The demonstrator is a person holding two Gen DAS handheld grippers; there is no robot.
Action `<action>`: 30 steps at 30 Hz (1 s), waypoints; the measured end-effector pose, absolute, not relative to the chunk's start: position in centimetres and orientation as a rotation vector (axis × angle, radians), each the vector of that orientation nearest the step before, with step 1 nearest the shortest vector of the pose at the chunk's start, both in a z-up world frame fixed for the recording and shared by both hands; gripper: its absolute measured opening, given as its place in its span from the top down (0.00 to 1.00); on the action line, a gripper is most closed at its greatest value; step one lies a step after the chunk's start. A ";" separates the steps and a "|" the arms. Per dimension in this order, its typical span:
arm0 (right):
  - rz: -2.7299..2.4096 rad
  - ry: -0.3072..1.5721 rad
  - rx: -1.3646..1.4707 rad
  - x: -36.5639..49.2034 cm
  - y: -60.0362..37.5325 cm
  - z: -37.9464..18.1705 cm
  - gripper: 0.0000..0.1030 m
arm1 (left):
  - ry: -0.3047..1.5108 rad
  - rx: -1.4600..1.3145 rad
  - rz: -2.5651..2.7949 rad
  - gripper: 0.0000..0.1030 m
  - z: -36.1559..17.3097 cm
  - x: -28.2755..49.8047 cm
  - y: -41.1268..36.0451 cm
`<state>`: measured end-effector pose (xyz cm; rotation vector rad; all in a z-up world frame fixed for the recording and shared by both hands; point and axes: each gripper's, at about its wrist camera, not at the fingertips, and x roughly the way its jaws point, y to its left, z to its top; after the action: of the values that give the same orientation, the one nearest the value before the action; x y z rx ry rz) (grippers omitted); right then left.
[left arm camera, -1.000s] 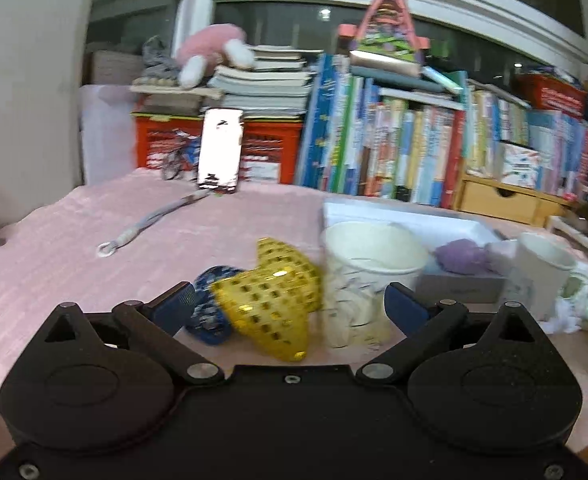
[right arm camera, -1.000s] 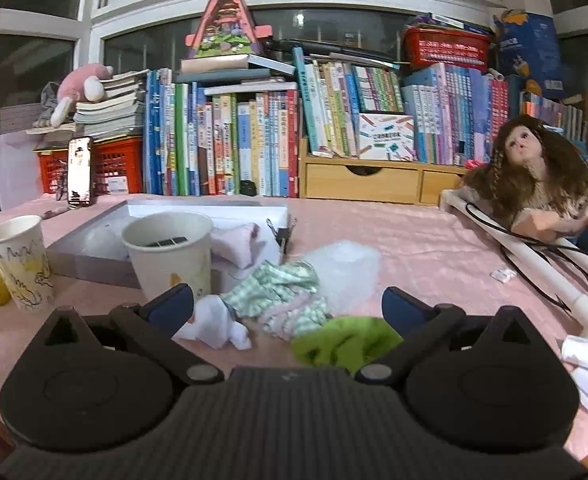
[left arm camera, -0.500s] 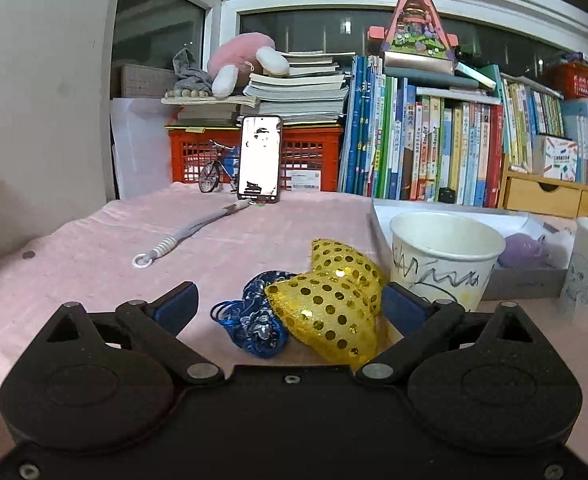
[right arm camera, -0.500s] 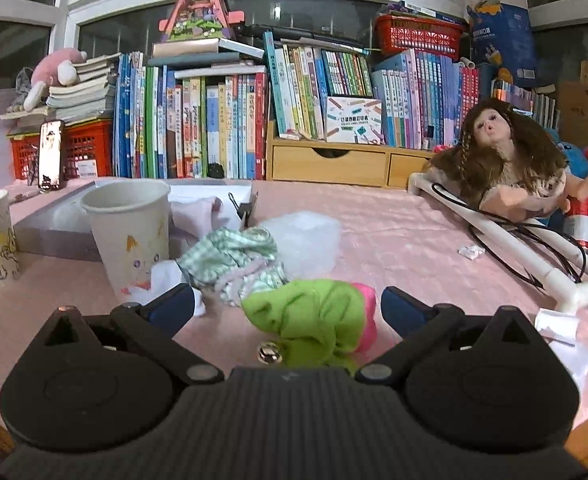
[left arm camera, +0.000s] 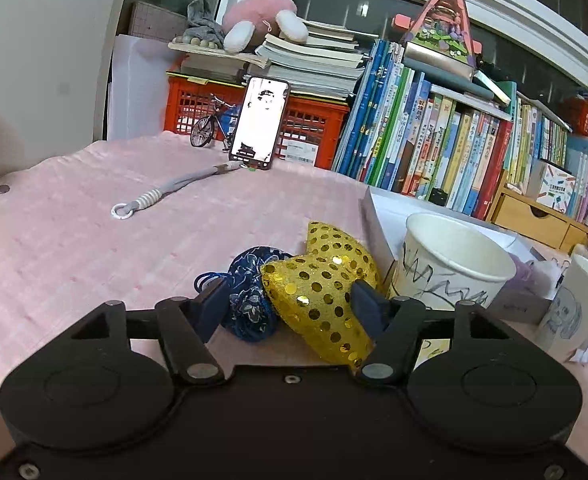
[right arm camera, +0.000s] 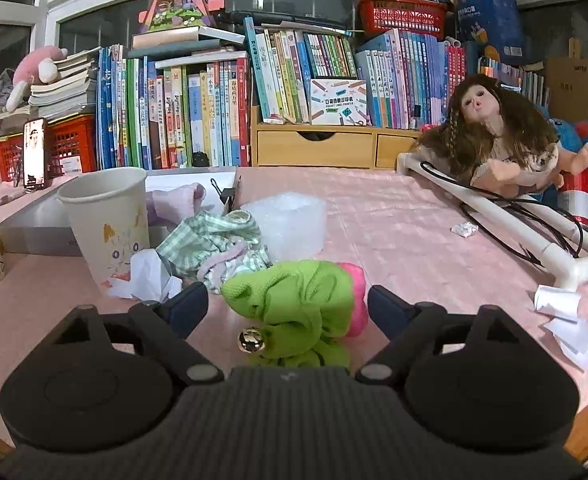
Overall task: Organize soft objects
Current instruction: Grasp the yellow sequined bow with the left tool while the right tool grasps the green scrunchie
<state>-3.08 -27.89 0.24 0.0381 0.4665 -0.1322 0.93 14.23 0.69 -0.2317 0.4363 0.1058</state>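
With both jaws just closing, still open, around the yellow pouch (left arm camera: 318,300) and green cloth (right arm camera: 294,312), the left risked snagging the blue pouch (left arm camera: 249,304).

On the desk (left arm camera: 73,216), a pouch (left arm camera: 249,304) lies left of a sequin piece (left arm camera: 318,292), touching it; a cup (left arm camera: 450,264) stands right, a phone (left arm camera: 259,122) behind, books (left arm camera: 434,140) farther back

Gold sequin pouch (left arm camera: 322,292), crumpled green cloth (right arm camera: 298,312)
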 end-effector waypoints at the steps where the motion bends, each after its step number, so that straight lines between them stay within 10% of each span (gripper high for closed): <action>1: -0.132 0.469 0.039 -3.0 -27.9 0.2 0.13 | 0.433 -0.230 0.107 0.37 0.7 0.9 14.2; 30: -0.164 0.457 0.008 -3.2 -27.4 0.5 0.57 | 0.416 -0.229 0.109 0.69 1.3 1.3 13.7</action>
<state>-3.25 -27.44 0.47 0.0079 0.4570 -0.1643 1.30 13.71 1.30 -0.2290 0.4163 0.1089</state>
